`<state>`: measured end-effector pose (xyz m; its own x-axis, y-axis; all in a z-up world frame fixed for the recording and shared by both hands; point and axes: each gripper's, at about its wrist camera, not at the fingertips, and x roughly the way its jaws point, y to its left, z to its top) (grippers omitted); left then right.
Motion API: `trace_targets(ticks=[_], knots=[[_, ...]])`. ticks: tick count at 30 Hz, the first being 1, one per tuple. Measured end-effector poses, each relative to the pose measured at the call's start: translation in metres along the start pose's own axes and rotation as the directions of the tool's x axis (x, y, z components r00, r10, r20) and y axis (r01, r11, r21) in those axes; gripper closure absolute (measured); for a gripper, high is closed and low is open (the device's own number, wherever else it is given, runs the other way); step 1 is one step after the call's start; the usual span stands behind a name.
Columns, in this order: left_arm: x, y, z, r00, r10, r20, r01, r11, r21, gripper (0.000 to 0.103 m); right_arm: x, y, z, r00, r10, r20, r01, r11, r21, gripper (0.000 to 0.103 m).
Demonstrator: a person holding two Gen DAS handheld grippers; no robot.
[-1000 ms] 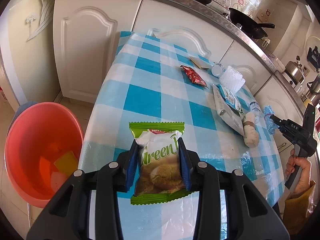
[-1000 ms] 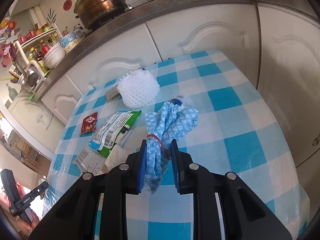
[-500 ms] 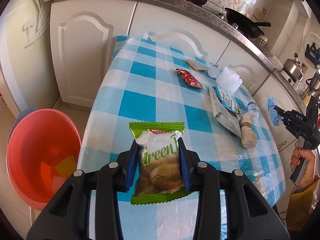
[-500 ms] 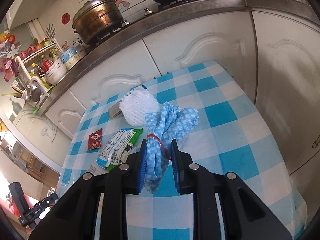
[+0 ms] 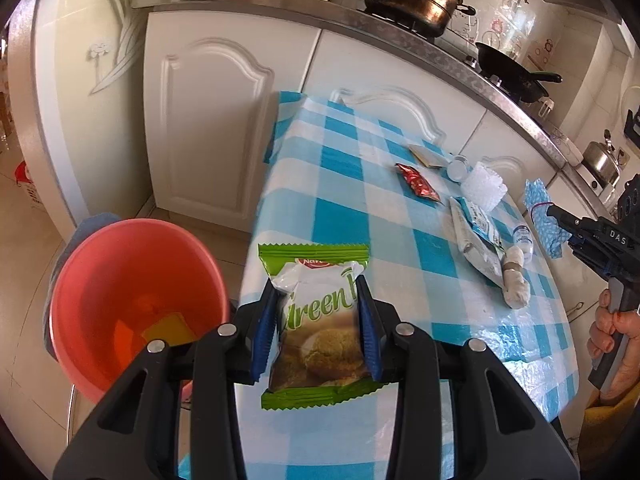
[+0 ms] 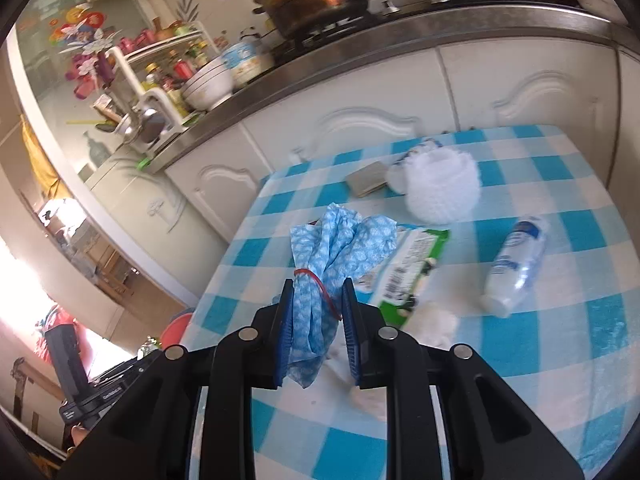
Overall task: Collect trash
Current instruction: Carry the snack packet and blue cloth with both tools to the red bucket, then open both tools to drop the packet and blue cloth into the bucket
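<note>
Fingers of left gripper (image 5: pixel 318 324) clamp green biscuit packet (image 5: pixel 318 320), near red bin (image 5: pixel 132 300) on the floor, left. Right gripper (image 6: pixel 316 332) pinches blue cloth bundle (image 6: pixel 332 256). Left on table (image 5: pixel 344 216): red sachet (image 5: pixel 418 182), bottle (image 6: pixel 514 266), foam net (image 6: pixel 440 192).

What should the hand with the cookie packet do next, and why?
Probably swing the left gripper left, over the red bucket, then let go. It is shut on the cookie packet, which hangs above the table edge, and the bucket beside the table already holds trash.
</note>
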<state>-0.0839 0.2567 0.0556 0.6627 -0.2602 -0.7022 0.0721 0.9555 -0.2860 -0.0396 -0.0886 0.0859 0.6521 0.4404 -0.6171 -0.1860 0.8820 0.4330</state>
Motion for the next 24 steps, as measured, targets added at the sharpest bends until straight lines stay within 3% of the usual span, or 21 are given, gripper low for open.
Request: trace_targets(ticks=[7, 11, 18, 20, 22, 24], knots=[[-0.022, 0.064, 0.000, 0.991, 0.131, 0.031, -0.127, 0.986, -0.106, 0.064, 0.055, 0.093, -0.008, 0.975, 0.171, -0.143, -0.190, 0.974, -0.125, 0.079], [-0.029, 0.102, -0.001, 0.983, 0.182, 0.028, -0.174, 0.966, -0.190, 0.064, 0.088, 0.146, -0.019, 0.946, 0.225, -0.233, -0.273, 0.942, -0.196, 0.079], [-0.024, 0.141, -0.004, 0.973, 0.229, 0.008, -0.220, 0.942, -0.252, 0.064, 0.136, 0.210, -0.046, 0.899, 0.256, -0.356, -0.360, 0.894, -0.267, 0.079], [-0.018, 0.148, -0.007, 0.974, 0.228, -0.010, -0.222, 0.936, -0.274, 0.056, 0.149, 0.220, -0.052, 0.883, 0.266, -0.387, -0.380, 0.888, -0.258, 0.076], [-0.013, 0.151, -0.010, 0.973, 0.231, -0.016, -0.226, 0.931, -0.288, 0.034, 0.161, 0.229, -0.059, 0.883, 0.245, -0.400, -0.370, 0.888, -0.274, 0.070], [-0.010, 0.155, -0.013, 0.966, 0.258, -0.024, -0.253, 0.920, -0.298, 0.024, 0.171, 0.232, -0.064, 0.878, 0.236, -0.418, -0.368, 0.890, -0.270, 0.064]])
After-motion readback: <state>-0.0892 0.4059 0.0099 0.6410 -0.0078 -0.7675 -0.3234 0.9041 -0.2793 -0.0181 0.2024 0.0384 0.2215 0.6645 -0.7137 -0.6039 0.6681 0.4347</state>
